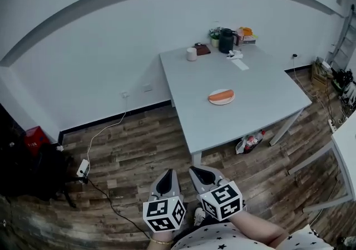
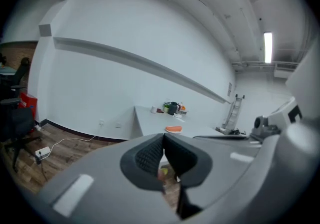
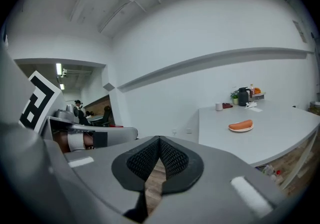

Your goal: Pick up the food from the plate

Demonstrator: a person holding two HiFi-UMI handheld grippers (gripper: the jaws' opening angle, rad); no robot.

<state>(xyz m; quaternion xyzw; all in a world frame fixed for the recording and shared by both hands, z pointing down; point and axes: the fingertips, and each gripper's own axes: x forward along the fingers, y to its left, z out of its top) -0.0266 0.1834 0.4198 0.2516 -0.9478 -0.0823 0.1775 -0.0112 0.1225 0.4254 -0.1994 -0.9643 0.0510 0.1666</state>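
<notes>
Sausage [image 1: 221, 96] lies on its white plate [image 1: 213, 102] mid bench [image 1: 250, 118], well ahead of both tongs and a bit to their right. One long orange-red piece, flat, whole, nothing touching it. Left tongs [image 1: 168, 172] and right tongs [image 1: 196, 170] are both closed w/ nothing in them, side by side over the wood floor [image 1: 139, 148], short of the bench edge. So imo nothing's done yet: approach, open, grab and lift all left. Cup [image 1: 191, 54] and dark jug [image 1: 226, 41] sit way past the plate.
</notes>
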